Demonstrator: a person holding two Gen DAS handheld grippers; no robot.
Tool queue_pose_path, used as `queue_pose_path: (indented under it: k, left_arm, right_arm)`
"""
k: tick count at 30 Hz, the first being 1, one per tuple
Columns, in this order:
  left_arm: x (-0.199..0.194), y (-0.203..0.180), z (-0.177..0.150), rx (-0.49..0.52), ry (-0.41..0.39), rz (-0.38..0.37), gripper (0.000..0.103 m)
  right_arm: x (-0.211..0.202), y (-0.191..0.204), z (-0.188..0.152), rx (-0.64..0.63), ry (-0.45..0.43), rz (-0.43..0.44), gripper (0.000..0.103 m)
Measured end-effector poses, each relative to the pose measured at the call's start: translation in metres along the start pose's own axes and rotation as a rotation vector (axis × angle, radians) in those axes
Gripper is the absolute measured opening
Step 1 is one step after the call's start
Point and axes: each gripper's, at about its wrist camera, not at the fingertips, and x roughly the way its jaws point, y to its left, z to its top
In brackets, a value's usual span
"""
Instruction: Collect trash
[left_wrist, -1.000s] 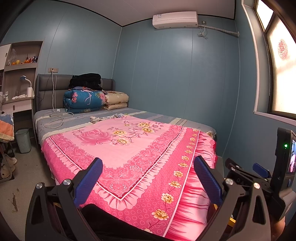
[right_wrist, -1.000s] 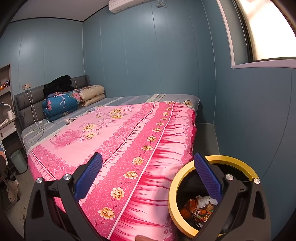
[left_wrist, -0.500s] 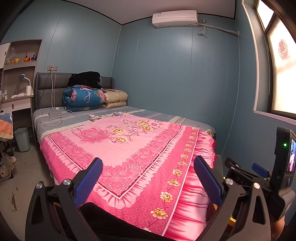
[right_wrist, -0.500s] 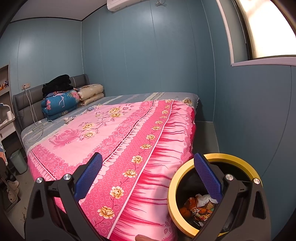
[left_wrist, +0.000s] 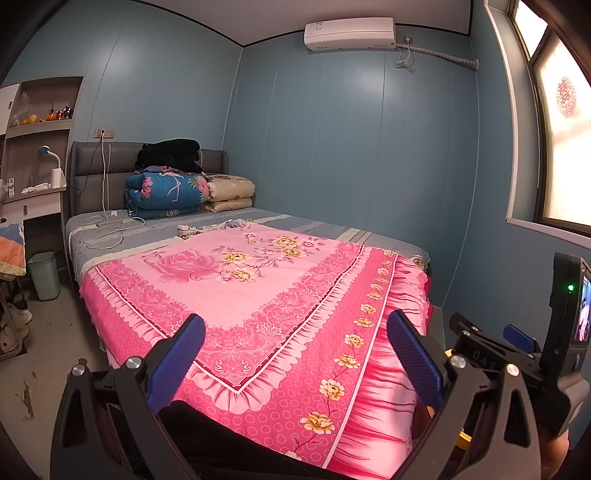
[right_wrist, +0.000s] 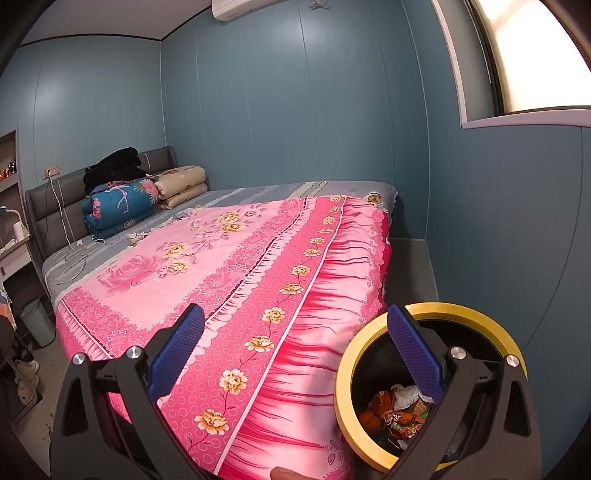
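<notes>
Both tongs are spread wide and grasp nothing. The left tongs (left_wrist: 295, 354) hang above the near end of the bed (left_wrist: 255, 291), whose glossy pink floral bedspread (left_wrist: 266, 295) has a ruffled, flower-printed border. The right tongs (right_wrist: 295, 350) hover over the bed's near right corner, their ribbed blue pads (right_wrist: 413, 354) above a round yellow-rimmed bin (right_wrist: 345, 391) holding crumpled wrappers (right_wrist: 397, 410). Writing on the wall air conditioner (left_wrist: 349, 33) is too small to read.
</notes>
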Motion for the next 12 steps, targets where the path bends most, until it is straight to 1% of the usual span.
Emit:
queue_pose_path:
  k: [12]
  left_arm:
    - [0.0009, 0.0002, -0.0009, 0.009, 0.006, -0.012, 0.095]
  right_arm:
    - [-0.0004, 0.0003, -0.0002, 0.004, 0.004, -0.002, 0.095]
